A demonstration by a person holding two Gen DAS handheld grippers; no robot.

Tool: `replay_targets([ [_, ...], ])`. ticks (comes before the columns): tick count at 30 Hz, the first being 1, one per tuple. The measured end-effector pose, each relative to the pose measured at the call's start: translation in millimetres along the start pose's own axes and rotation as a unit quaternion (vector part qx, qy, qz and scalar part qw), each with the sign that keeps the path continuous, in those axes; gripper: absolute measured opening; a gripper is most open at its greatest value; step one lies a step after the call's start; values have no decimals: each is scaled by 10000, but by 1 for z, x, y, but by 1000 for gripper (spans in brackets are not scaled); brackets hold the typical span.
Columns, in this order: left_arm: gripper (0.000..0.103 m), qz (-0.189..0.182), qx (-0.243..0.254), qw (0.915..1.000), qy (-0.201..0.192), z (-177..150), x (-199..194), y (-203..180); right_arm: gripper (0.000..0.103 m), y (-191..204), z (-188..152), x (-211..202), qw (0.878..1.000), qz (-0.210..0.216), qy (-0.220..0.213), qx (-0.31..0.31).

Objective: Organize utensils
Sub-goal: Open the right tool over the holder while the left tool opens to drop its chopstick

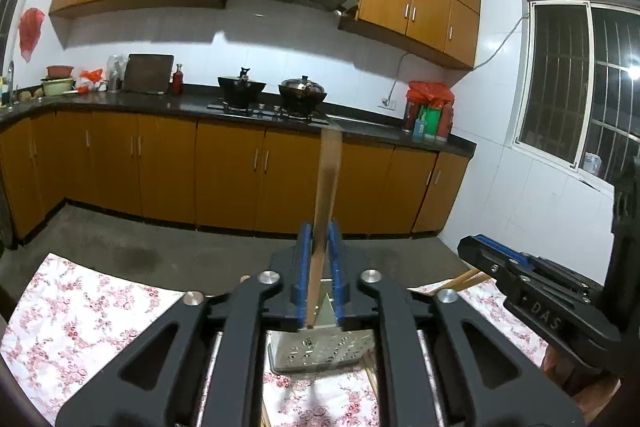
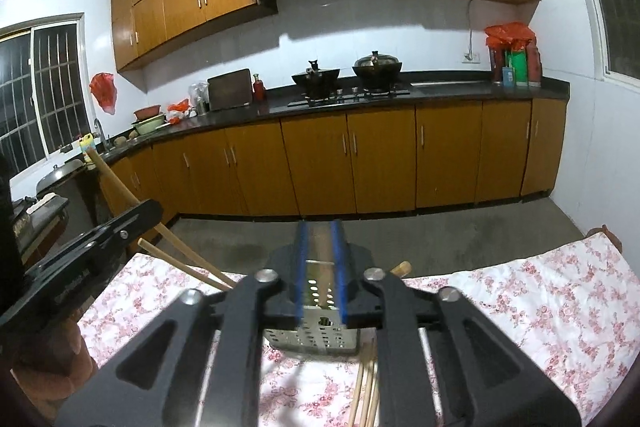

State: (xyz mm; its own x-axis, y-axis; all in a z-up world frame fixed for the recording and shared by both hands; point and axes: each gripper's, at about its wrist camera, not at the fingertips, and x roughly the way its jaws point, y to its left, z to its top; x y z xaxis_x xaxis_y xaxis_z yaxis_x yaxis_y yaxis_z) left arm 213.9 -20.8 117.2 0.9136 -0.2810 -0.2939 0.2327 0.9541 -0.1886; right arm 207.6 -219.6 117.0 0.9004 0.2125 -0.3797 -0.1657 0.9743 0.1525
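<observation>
My left gripper (image 1: pixel 319 227) is shut on a long flat wooden spatula (image 1: pixel 327 183) that stands up between its blue pads, above a perforated metal utensil holder (image 1: pixel 320 353) on the floral tablecloth. The spatula also shows at the left of the right wrist view (image 2: pixel 116 187). My right gripper (image 2: pixel 319 225) has its blue pads close around a brown wooden handle (image 2: pixel 320 267) standing in the same metal holder (image 2: pixel 316 337). The right gripper also shows at the right of the left wrist view (image 1: pixel 492 255). Wooden chopsticks (image 2: pixel 366 391) lie beside the holder.
The floral tablecloth (image 1: pixel 80 315) covers the table below both grippers. More wooden sticks (image 2: pixel 180 259) lean at the left of the holder. Beyond the table are a bare concrete floor (image 2: pixel 460 239) and kitchen cabinets (image 1: pixel 224 167) with pots on a stove.
</observation>
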Motion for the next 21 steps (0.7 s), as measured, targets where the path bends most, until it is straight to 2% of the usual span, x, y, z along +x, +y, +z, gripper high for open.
replay_targets([
  [2,42,37,-5,9999,-93,1,-5,2,26,-1,0,-4,10000,-13,-52,9],
  [9,43,20,-32,9998,-212,7,-10,1,29,-4,2,-23,9997,-86,-246,30],
  [15,45,31,-131,9989,-450,8,-39,6,29,-18,-4,-55,9986,-298,-444,44],
  [18,46,158,-162,9986,-479,-2,-59,15,29,-36,-18,-68,9979,-506,-373,159],
  [21,47,429,-148,9984,-332,-23,-72,27,30,-60,-42,-70,9964,-719,-64,436],
])
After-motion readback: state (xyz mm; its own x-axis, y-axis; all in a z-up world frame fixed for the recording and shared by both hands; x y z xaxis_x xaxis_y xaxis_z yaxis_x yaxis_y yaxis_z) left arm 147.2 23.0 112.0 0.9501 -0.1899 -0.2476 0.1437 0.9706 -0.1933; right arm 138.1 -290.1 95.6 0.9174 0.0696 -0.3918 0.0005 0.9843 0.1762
